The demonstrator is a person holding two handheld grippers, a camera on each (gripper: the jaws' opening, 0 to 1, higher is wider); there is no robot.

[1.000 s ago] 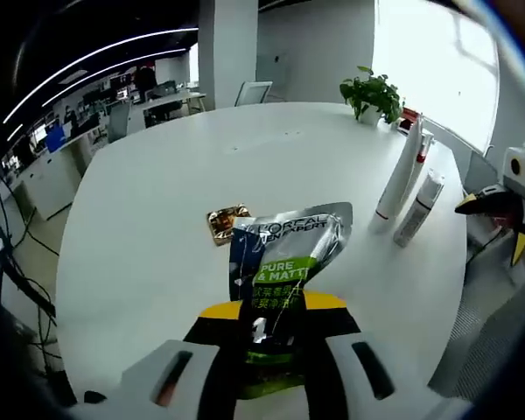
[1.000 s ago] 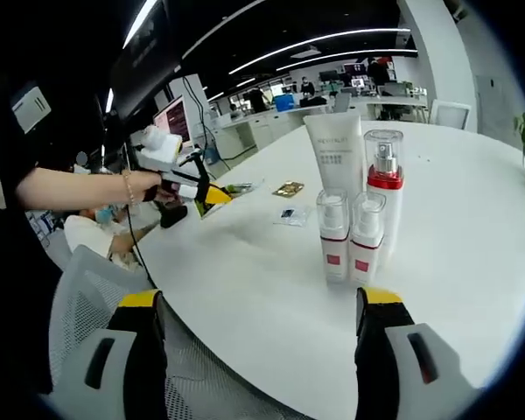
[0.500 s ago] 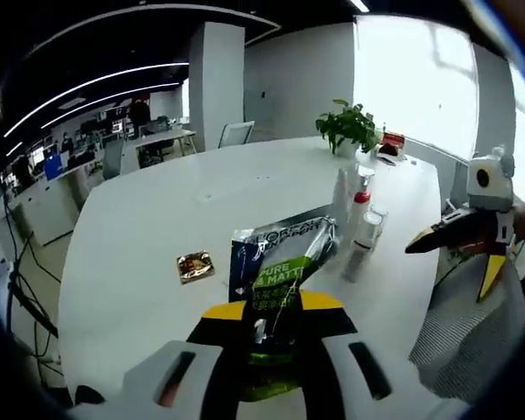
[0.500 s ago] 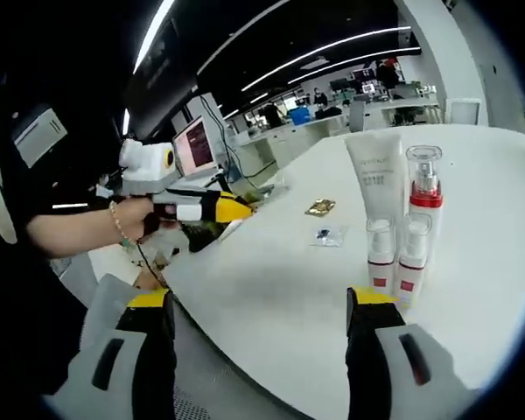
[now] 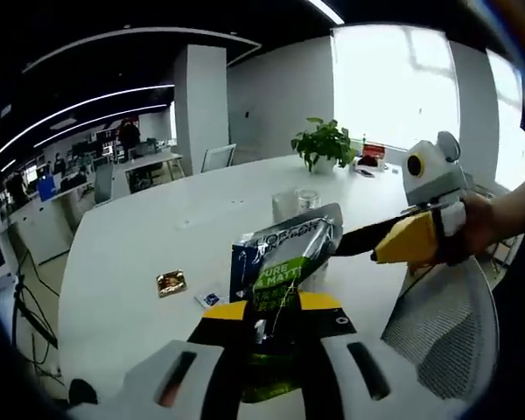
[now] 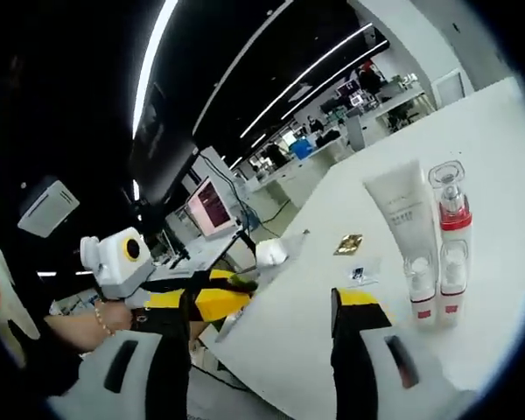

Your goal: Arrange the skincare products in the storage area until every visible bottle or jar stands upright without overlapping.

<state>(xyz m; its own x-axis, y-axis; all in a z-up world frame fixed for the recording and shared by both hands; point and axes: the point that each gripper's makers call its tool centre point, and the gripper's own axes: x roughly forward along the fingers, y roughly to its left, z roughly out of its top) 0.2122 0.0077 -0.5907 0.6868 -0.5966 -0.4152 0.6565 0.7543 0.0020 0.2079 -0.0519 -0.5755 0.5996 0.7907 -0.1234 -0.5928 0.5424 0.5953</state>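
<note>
My left gripper (image 5: 276,308) is shut on the lower end of a silver, blue and green L'Oreal pouch (image 5: 284,258), held upright above the white table (image 5: 140,245). My right gripper (image 5: 354,246), held by a hand, reaches in from the right, its dark tips close beside the pouch. In the right gripper view my right gripper (image 6: 262,319) is open with nothing between its fingers. Beyond it stand a white tube (image 6: 402,208), a tall red-collared bottle (image 6: 453,210) and two small pump bottles (image 6: 422,282), all upright. The left gripper (image 6: 206,299) shows at the left.
A gold sachet (image 5: 170,283) and a small blue sachet (image 5: 212,299) lie flat on the table, seen too as the gold sachet (image 6: 348,243) and the small sachet (image 6: 359,273). A potted plant (image 5: 324,142) stands at the far edge. A mesh chair (image 5: 437,332) sits at the right.
Both views have swung with the hands. The right gripper has come much closer to the left gripper, now beside the pouch. The pouch stays held.
</note>
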